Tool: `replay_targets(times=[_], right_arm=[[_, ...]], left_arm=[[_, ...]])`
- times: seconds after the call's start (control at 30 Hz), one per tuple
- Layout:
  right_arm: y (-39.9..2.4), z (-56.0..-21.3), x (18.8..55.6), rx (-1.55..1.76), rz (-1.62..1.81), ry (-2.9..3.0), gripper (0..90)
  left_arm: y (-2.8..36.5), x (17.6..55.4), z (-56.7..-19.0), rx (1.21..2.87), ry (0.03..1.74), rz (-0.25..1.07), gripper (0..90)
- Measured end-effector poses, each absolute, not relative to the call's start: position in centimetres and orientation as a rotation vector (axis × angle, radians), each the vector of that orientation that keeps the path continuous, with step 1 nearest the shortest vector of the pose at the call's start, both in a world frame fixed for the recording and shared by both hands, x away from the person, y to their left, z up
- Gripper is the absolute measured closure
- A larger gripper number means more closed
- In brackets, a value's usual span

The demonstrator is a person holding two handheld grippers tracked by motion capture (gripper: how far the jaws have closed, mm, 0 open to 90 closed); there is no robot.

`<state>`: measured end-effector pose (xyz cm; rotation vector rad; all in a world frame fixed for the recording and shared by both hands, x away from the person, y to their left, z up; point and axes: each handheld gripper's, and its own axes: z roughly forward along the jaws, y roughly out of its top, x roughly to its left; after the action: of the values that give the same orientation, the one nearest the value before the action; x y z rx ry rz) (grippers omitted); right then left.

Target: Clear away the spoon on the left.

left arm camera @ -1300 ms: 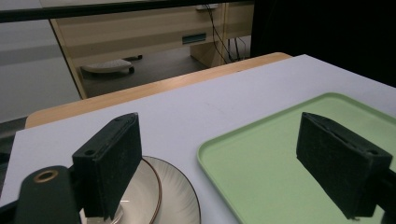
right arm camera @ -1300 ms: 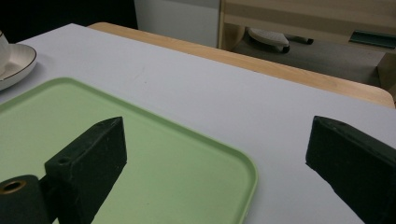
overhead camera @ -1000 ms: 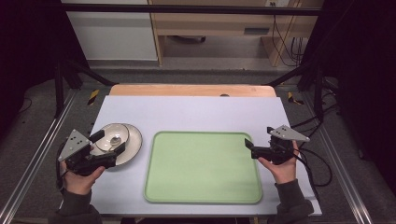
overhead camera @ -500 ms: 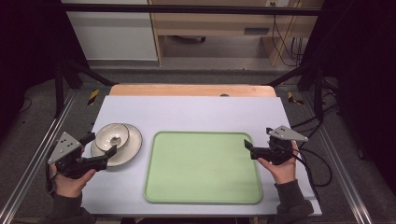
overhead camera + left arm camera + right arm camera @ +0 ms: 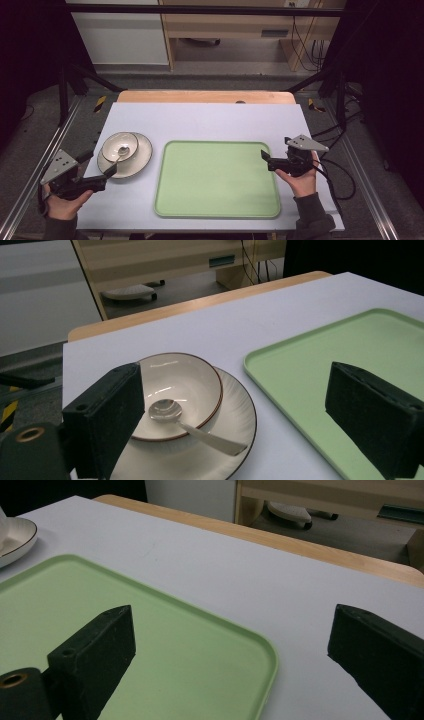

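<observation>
I'm looking down on the table (image 5: pixel 210 117), covered in a pale sheet, and the green tray (image 5: pixel 215 180) lies flat in the middle of it with nothing on it. Off to its left sits a cream plate (image 5: pixel 141 156) with a dark rim, a matching bowl (image 5: pixel 120 145) stands on that plate toward its far-left side, and a metal spoon (image 5: pixel 121 151) rests inside, its scoop in the bowl and its handle sloping out over the bowl's edge onto the plate. My left gripper (image 5: pixel 111 170) is held at the near-left corner of the table, pointing across toward the plate, its tips just at the plate's near rim; from the left gripper view its jaws stand wide apart with nothing between them, the plate and bowl framed by the left jaw and the tray's corner running under the right one. My right gripper (image 5: pixel 263 155) is over at the tray's right edge, pointing left across it. In the right gripper view its jaws are spread wide too and hold nothing: the left jaw hangs over the green surface, the right jaw over the pale sheet beyond the tray's rounded corner. The plate's rim just peeks in at the far left there.
</observation>
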<state>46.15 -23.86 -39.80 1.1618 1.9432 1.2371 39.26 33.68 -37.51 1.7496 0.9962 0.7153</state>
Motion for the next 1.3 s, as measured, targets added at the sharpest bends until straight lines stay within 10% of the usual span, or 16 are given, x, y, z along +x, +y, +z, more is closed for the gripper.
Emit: replay_targets(times=[0.73,1.3], right_arm=[[-23.6,-40.1,46.4,1.161,1.21,1.963,5.4],[-23.4,-40.4,46.6,1.161,1.187,1.988,5.4]], left_arm=[[33.4,40.4,-40.9,1.895,1.005,0.678,11.0],[33.2,41.0,-41.7,1.92,1.025,0.694,33.6]])
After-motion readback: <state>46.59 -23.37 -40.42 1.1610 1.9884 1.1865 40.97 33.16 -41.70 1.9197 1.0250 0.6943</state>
